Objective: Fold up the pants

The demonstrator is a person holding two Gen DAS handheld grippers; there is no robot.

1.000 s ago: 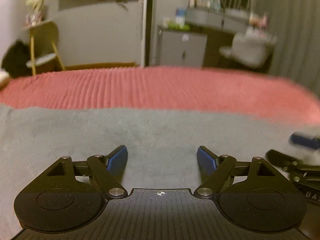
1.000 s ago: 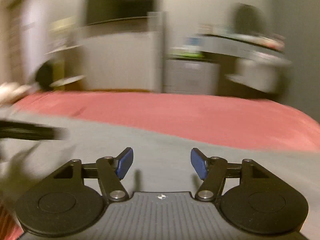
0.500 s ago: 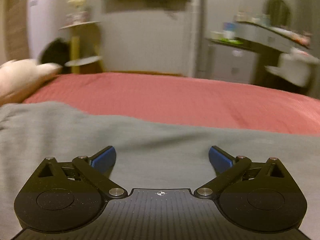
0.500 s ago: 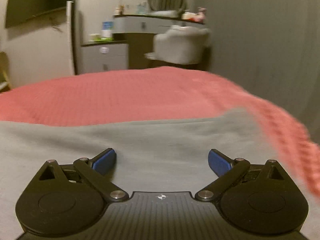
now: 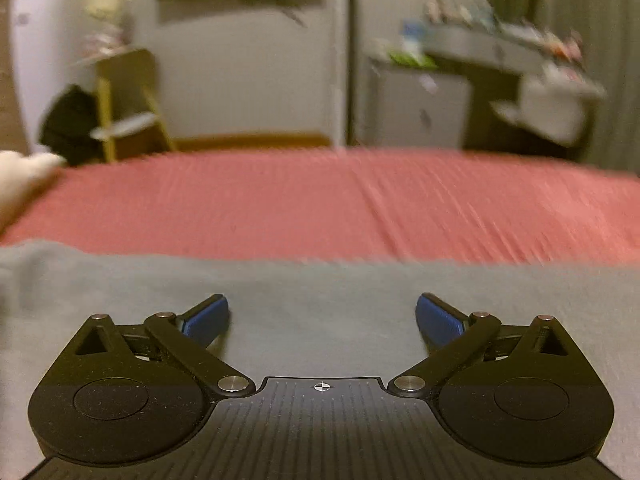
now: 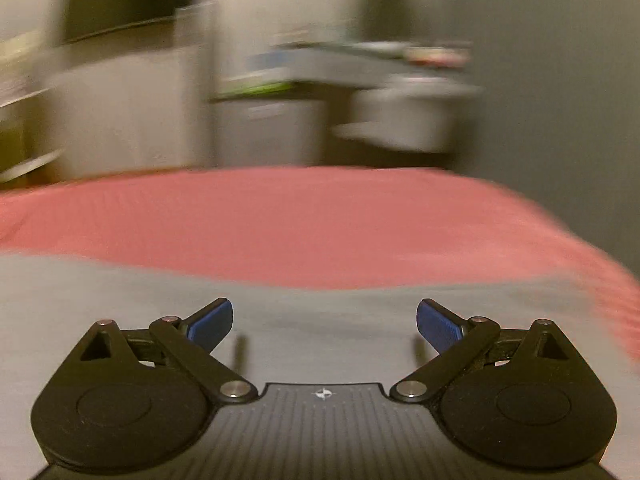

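**Both grippers released over the pants**

Left wrist view: your left gripper point(image 5: 322, 314) stands spread wide, grasping nothing, above the grey pants point(image 5: 320, 284) lying flat on the red bed point(image 5: 320, 200).

Right wrist view: your right gripper point(image 6: 325, 320) is likewise released and empty over the pants point(image 6: 320, 316), near their right end. How many folds are done can't be told; you likely need a fresh grasp next.
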